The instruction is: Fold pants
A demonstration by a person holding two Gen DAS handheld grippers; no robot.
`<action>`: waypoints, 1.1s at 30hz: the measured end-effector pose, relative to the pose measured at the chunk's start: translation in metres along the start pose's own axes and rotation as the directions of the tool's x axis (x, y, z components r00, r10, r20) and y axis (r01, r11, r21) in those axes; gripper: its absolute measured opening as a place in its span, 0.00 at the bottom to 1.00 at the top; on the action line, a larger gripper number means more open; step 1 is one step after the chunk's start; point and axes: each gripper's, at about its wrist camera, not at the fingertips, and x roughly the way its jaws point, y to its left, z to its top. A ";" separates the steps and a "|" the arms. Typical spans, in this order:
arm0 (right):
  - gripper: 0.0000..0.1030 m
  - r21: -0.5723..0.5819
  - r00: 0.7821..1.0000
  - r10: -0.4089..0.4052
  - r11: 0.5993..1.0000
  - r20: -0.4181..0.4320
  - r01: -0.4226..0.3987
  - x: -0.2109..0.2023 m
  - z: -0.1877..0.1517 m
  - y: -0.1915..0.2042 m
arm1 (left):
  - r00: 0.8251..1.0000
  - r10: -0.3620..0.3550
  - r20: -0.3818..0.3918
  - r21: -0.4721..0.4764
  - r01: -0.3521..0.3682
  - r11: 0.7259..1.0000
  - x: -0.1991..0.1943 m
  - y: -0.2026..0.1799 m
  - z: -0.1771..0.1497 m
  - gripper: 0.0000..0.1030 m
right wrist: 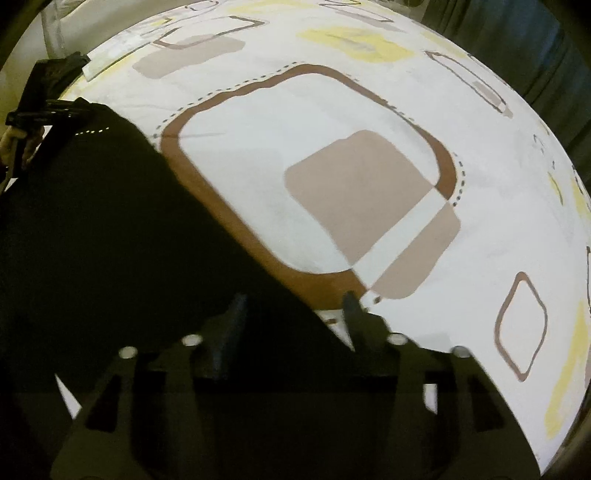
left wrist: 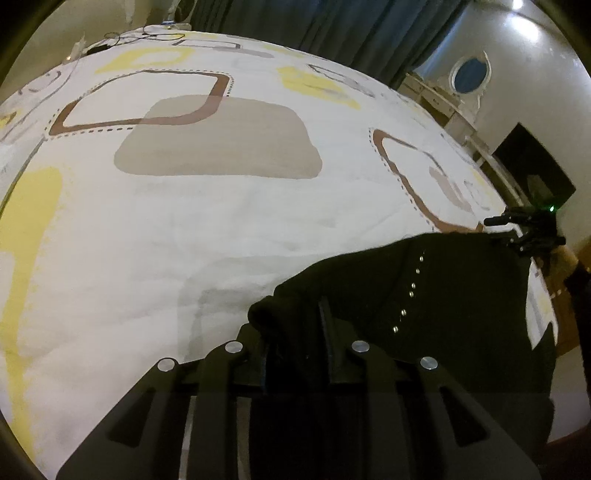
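Note:
Black pants (left wrist: 424,295) with a row of small shiny studs (left wrist: 410,293) lie on a white bed sheet (left wrist: 184,221) printed with brown, beige and yellow shapes. My left gripper (left wrist: 291,325) is shut on a bunched corner of the pants at their left end. In the right wrist view the pants (right wrist: 92,221) fill the left side. My right gripper (right wrist: 293,306) stands open over their slanting edge, one finger above the black cloth and the other above the sheet (right wrist: 332,110). Each gripper shows in the other's view, the right gripper (left wrist: 524,229) and the left gripper (right wrist: 48,110).
Dark curtains (left wrist: 332,29) hang behind the bed. A white dresser with an oval mirror (left wrist: 471,74) and a black screen (left wrist: 532,166) stand along the bed's right side. Cables (left wrist: 147,35) lie at the far corner. A hand (right wrist: 14,144) holds the left gripper.

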 end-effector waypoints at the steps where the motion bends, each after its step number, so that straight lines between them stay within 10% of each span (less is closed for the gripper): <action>1: 0.55 0.002 1.000 0.001 1.000 -0.027 -0.001 0.005 0.000 -0.003 | 1.000 -0.002 0.001 -0.005 0.002 1.000 0.002 0.002 0.001 0.25; 10: 0.42 -0.054 0.999 0.003 0.999 -0.050 -0.006 0.011 0.000 0.006 | 1.000 -0.004 -0.011 -0.010 0.004 1.000 0.005 0.001 0.006 0.27; 15: 0.53 -0.055 0.995 -0.007 0.998 -0.096 0.002 0.019 0.007 0.003 | 1.000 0.003 -0.020 -0.012 -0.003 1.000 0.006 0.000 0.008 0.29; 22: 0.19 -0.032 0.995 0.004 0.999 -0.098 -0.007 0.019 0.010 0.005 | 0.998 -0.055 -0.020 -0.045 0.054 0.998 0.011 -0.005 0.012 0.62; 27: 0.06 -0.068 0.995 -0.071 0.995 -0.073 0.066 0.015 0.007 0.017 | 0.993 0.109 -0.033 0.105 -0.105 0.989 0.019 -0.031 0.011 0.56; 33: 0.06 -0.094 0.986 -0.164 0.982 -0.020 0.162 0.014 0.001 0.033 | 0.998 0.062 -0.021 -0.006 -0.062 0.998 0.012 -0.007 0.012 0.34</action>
